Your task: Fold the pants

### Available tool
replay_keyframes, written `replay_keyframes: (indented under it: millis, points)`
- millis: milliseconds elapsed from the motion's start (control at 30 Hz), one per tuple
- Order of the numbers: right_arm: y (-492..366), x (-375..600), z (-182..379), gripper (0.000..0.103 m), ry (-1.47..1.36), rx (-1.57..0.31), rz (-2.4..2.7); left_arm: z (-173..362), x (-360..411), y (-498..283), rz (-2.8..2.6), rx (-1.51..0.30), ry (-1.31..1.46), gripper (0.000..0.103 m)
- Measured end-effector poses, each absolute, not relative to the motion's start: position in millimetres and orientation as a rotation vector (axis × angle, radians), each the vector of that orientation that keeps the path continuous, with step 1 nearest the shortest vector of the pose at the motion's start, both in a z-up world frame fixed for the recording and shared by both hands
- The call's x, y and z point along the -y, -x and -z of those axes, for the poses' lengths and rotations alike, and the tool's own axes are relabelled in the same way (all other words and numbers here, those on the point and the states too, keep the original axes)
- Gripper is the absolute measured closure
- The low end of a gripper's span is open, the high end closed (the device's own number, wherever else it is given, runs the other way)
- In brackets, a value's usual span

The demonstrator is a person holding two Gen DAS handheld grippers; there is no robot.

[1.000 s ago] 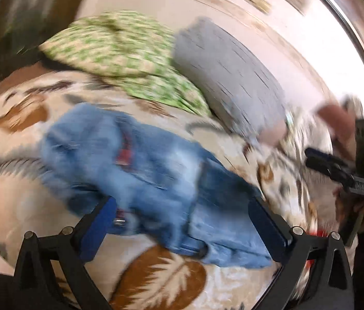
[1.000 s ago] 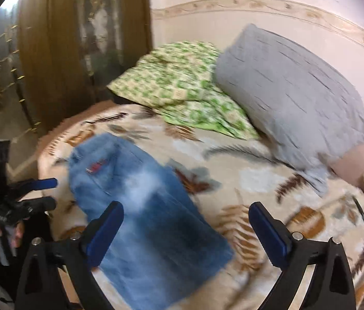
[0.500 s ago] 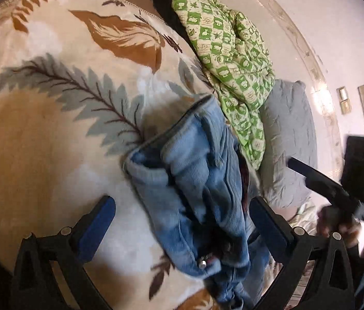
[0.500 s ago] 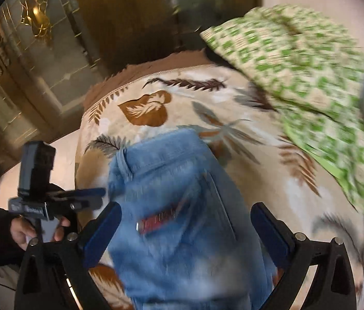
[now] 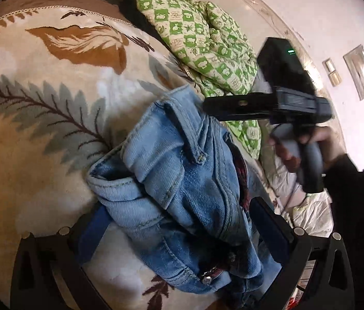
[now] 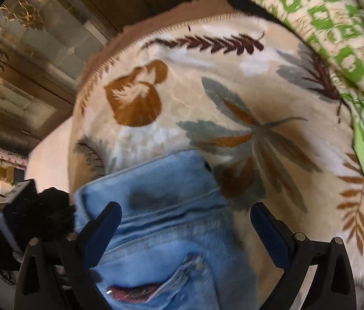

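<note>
The left gripper [image 5: 179, 228] stands wide apart, its blue-padded fingers [image 5: 91, 230] straddling the bunched waistband end of a pair of light-blue jeans [image 5: 182, 180] without closing on the cloth. The right gripper [image 6: 184, 228] is likewise spread wide, poised over the waistband on the far side of the same jeans [image 6: 161, 206], where a red label shows in a pocket slit; neither tool holds anything. In the left wrist view the right-hand tool's black finger [image 5: 238, 106] reaches in over the upper edge of the denim, gripped by a person's hand [image 5: 300, 147] in a dark sleeve.

The jeans lie crumpled on a cream blanket [image 5: 40, 129] printed with brown and grey leaves, a metal button [image 5: 206, 279] turned up near the bottom of the heap. A green-and-white checked quilt [image 5: 200, 38] is piled just beyond, against a pale wall.

The step in hand appears to be taking hold of the waistband at both corners. The next move calls for each pair of fingers to close on a single layered edge, then lift and spread the garment flat before any fold is laid.
</note>
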State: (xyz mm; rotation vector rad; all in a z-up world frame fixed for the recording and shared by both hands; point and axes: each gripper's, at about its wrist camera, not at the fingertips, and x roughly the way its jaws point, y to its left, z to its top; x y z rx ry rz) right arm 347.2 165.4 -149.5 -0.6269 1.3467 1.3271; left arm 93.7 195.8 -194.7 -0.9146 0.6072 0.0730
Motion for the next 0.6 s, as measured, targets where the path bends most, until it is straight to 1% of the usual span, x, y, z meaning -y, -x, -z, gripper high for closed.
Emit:
replay_keyframes:
  millis: [33, 100, 167, 200, 233, 267, 300, 333, 367, 400, 433, 533, 600]
  points:
    - [-347, -169, 153, 0.003, 0.632, -1.348, -1.331, 195, -196, -94, -0.071, -0.604, 0.913, 0.000]
    - [-343, -177, 159, 0.009, 0.646, -1.347, -1.354, 194, -195, -89, -0.070, -0.606, 0.895, 0.002]
    - [-336, -185, 164, 0.038, 0.697, -1.326, -1.372, 195, -197, -90, -0.092, -0.612, 0.885, 0.020]
    - [-332, -187, 166, 0.043, 0.748, -1.301, -1.356, 196, -199, -90, -0.099, -0.618, 0.888, 0.032]
    - [-330, -187, 166, 0.054, 0.771, -1.289, -1.346, 199, -201, -90, -0.100, -0.625, 0.897, 0.037]
    - [-330, -186, 165, 0.062, 0.780, -1.276, -1.338, 199, -201, -89, -0.096, -0.627, 0.895, 0.039]
    - [-331, -184, 162, 0.065, 0.773, -1.271, -1.336, 198, -200, -90, -0.094, -0.631, 0.881, 0.046]
    - [-330, -181, 156, 0.071, 0.773, -1.255, -1.340, 197, -198, -91, -0.094, -0.641, 0.862, 0.050]
    - [-328, -179, 151, 0.076, 0.784, -1.234, -1.341, 198, -196, -92, -0.092, -0.648, 0.854, 0.056]
    - [-326, -177, 147, 0.078, 0.789, -1.219, -1.342, 198, -196, -92, -0.090, -0.649, 0.849, 0.061]
    - [-323, -176, 141, 0.082, 0.796, -1.201, -1.341, 197, -195, -93, -0.086, -0.647, 0.845, 0.067]
    - [-314, -170, 125, 0.086, 0.810, -1.149, -1.333, 185, -186, -91, -0.080, -0.631, 0.769, 0.073]
    - [-309, -161, 111, 0.087, 0.803, -1.112, -1.325, 175, -180, -89, -0.076, -0.613, 0.724, 0.074]
